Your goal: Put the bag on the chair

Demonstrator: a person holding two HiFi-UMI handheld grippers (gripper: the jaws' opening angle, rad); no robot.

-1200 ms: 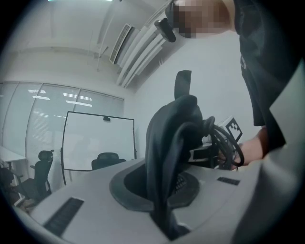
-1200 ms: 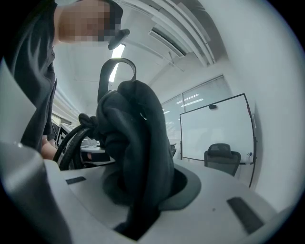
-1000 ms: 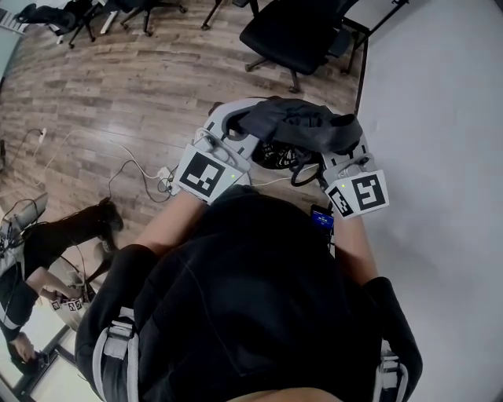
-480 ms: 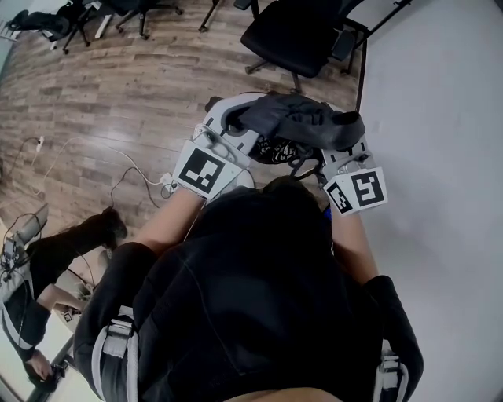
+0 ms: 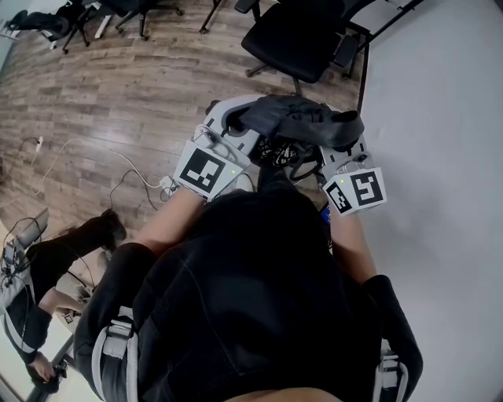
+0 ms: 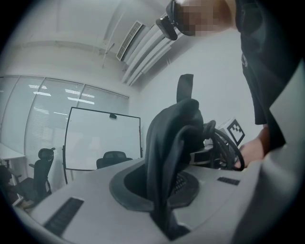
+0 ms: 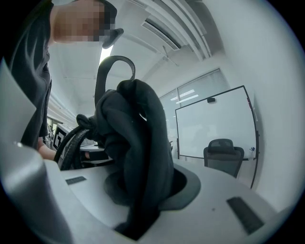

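The bag (image 5: 302,120) is dark grey cloth with black looped straps, and it hangs between my two grippers in front of my chest. My left gripper (image 5: 229,126) is shut on one end of it; in the left gripper view the bag's fabric (image 6: 171,143) rises from between the jaws of the left gripper (image 6: 164,223). My right gripper (image 5: 344,144) is shut on the other end; in the right gripper view the bag's bunched cloth (image 7: 138,143) fills the jaws of the right gripper (image 7: 137,221). The black office chair (image 5: 302,35) stands just beyond the bag on the wooden floor.
A pale flat surface (image 5: 440,157) with a dark edge fills the right side. White cables (image 5: 118,173) trail over the wooden floor at the left. More black chairs (image 5: 118,9) stand at the far left. Another person (image 5: 47,259) is at the lower left. A whiteboard (image 7: 214,124) stands behind.
Both grippers keep their hold on the bag, which has barely moved. The chair sits slightly nearer the bag in the head view. The person at the lower left has shifted.
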